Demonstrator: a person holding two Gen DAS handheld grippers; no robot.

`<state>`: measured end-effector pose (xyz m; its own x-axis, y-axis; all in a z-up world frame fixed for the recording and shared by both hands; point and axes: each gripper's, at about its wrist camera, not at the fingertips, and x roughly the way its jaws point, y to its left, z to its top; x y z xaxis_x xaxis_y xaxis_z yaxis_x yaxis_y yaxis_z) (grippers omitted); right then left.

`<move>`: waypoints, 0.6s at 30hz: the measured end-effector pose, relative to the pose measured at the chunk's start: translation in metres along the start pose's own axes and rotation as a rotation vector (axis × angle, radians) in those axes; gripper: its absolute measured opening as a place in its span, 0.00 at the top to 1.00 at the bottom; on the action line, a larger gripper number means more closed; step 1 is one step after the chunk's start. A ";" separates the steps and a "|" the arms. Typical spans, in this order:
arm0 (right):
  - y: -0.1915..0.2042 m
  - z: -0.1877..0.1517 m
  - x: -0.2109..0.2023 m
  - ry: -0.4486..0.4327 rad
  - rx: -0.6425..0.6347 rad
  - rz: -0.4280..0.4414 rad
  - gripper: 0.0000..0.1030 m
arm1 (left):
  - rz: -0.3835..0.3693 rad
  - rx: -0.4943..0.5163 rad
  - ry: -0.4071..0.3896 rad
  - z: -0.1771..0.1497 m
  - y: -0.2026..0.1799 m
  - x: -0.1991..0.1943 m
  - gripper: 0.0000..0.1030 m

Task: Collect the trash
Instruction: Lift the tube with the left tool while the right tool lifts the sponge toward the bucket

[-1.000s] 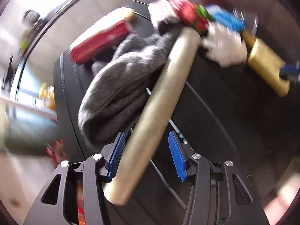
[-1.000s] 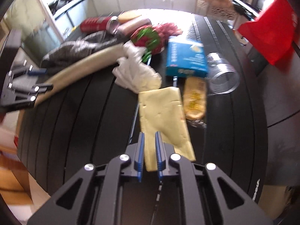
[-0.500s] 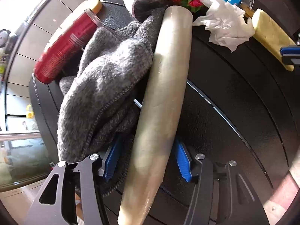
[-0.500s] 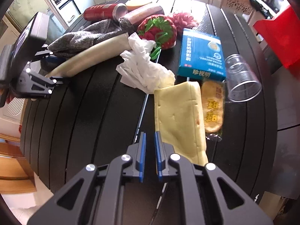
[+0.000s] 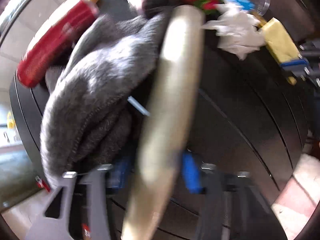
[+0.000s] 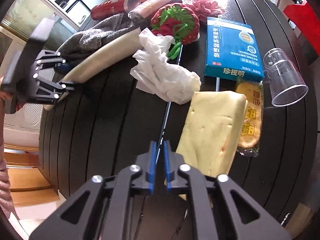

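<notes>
A long beige tube (image 5: pixel 170 104) lies on the black slatted table (image 5: pixel 250 130), its near end between the blue pads of my left gripper (image 5: pixel 156 174), which close on it. The view is blurred. The tube also shows in the right wrist view (image 6: pixel 104 60), with the left gripper (image 6: pixel 62 76) at its end. My right gripper (image 6: pixel 159 166) is shut and empty, low over the table beside a yellow sponge (image 6: pixel 212 132). A crumpled white tissue (image 6: pixel 162 76) lies in the middle.
A grey cloth (image 5: pixel 90 92) lies against the tube. A red can (image 6: pixel 108 8), a strawberry pouch (image 6: pixel 176 26), a blue box (image 6: pixel 232 50), a clear cup (image 6: pixel 284 78) and a snack packet (image 6: pixel 250 122) crowd the far and right side.
My left gripper has closed in on the tube's near end and is moving, with the view blurred. My right gripper has drifted slightly left of the sponge, still shut.
</notes>
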<state>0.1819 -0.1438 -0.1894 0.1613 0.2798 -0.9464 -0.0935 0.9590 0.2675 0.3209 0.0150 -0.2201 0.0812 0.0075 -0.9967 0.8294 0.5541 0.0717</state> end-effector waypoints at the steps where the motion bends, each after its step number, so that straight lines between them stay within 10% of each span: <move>1: -0.001 -0.001 -0.001 0.002 0.007 0.011 0.94 | -0.003 -0.010 -0.001 -0.002 0.001 -0.001 0.62; 8: 0.000 -0.007 -0.023 -0.034 0.022 0.080 0.94 | -0.016 -0.089 -0.008 0.001 0.012 -0.007 0.64; 18: -0.027 -0.038 -0.071 -0.128 0.071 0.152 0.94 | -0.162 -0.172 -0.218 -0.021 0.007 -0.091 0.65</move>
<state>0.1360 -0.1908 -0.1363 0.2743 0.4210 -0.8646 -0.0579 0.9047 0.4221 0.3079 0.0359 -0.1296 0.0876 -0.2606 -0.9615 0.7372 0.6660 -0.1133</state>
